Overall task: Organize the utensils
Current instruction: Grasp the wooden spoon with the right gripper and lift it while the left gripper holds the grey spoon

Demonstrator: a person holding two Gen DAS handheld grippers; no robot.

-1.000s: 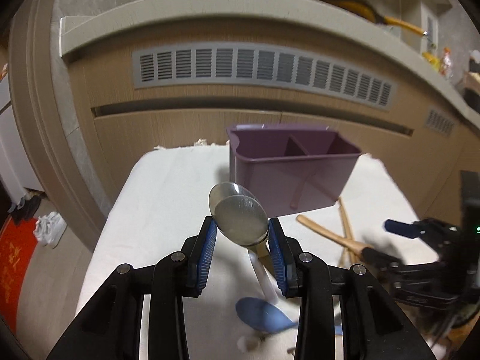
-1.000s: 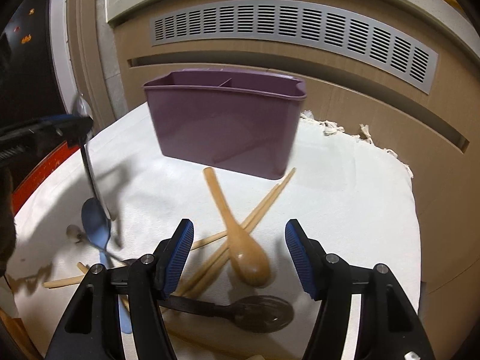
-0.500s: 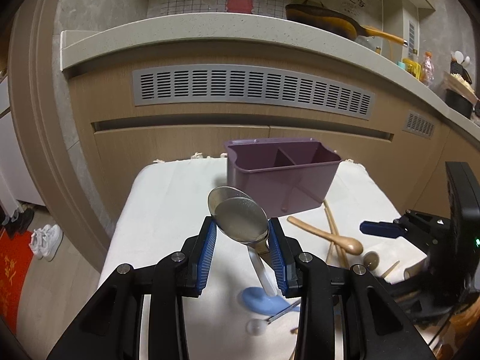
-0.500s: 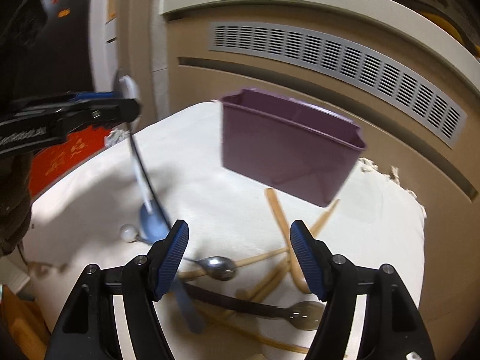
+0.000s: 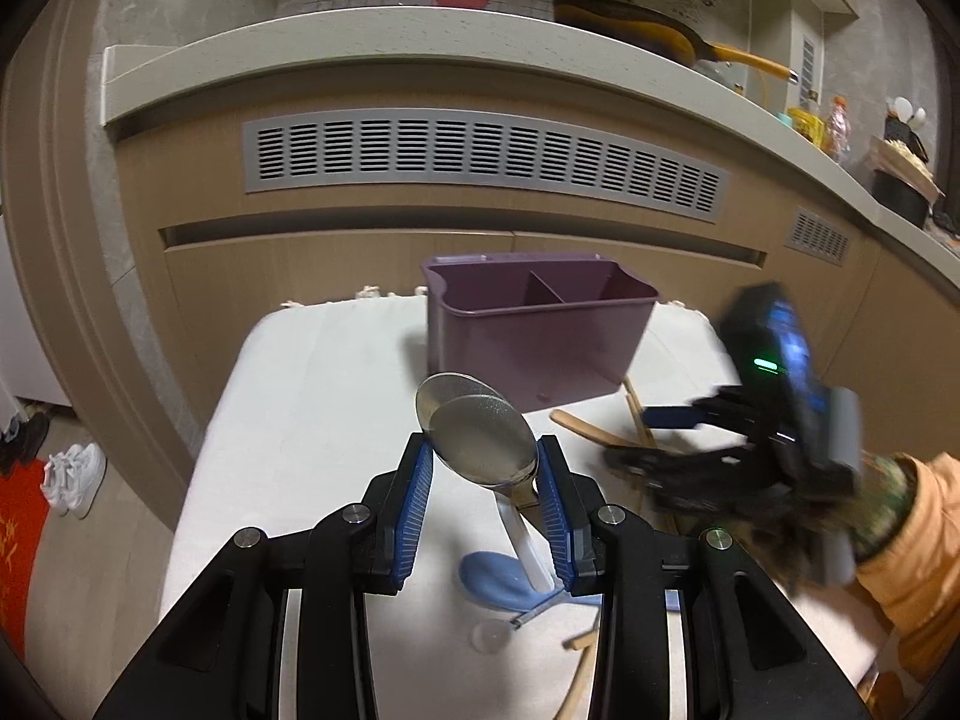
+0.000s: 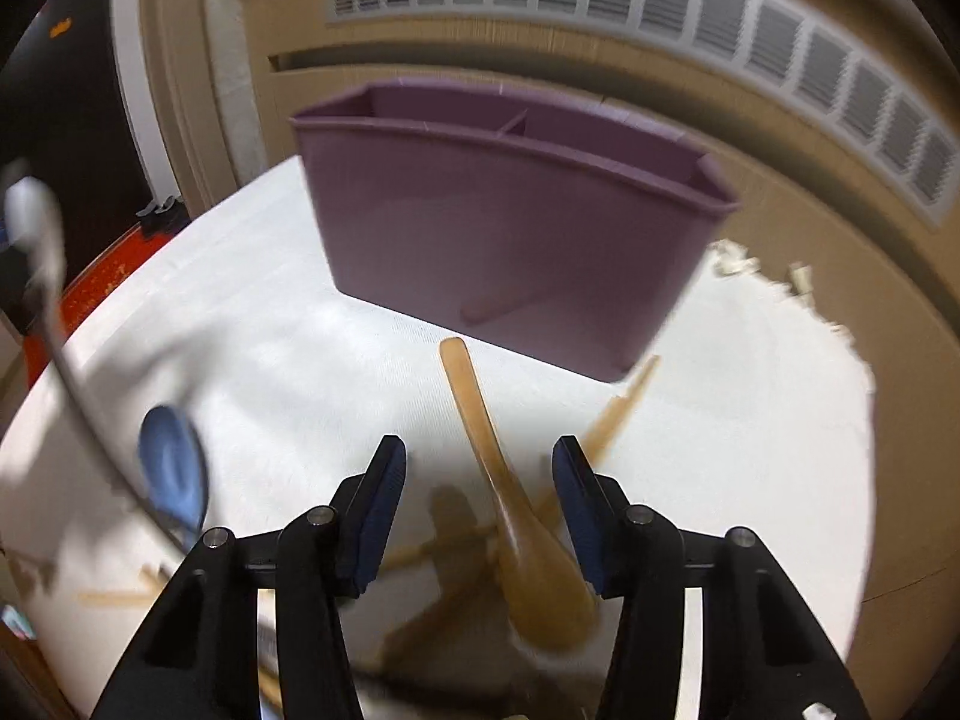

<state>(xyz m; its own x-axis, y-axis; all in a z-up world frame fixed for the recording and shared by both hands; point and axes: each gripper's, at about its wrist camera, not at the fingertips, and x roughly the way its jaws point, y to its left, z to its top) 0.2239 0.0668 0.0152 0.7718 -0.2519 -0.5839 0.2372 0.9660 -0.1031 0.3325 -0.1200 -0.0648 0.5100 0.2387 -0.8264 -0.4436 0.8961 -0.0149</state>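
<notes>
The left tool (image 5: 485, 483) was clamped on two metal spoons (image 5: 480, 435), bowls stacked and sticking up past its pads, handles hidden below. The right tool (image 6: 478, 495) had just been closing, its jaws part open, and it gripped nothing; the wooden spoon (image 6: 516, 516) lay between its pads without being pressed.

The step in hand looked like a double one: the left held its spoons ready for the purple caddy (image 5: 534, 336), which stood at twelve o'clock from it on the white cloth of the desk (image 5: 312, 396), while the right went for the wooden spoon. Next, the right likely needed to sink and shut on that handle; the left needed to carry over the caddy's rim and pick a compartment.

The left view showed the caddy's divider and what looked like empty compartments, a blue spoon (image 5: 501, 579) below the tool, and the right tool at three o'clock, blurred. The right view, blurred too, showed wooden chopsticks (image 6: 618, 414) crossing under the spoon at two o'clock, and the left tool's spoons at nine o'clock.
</notes>
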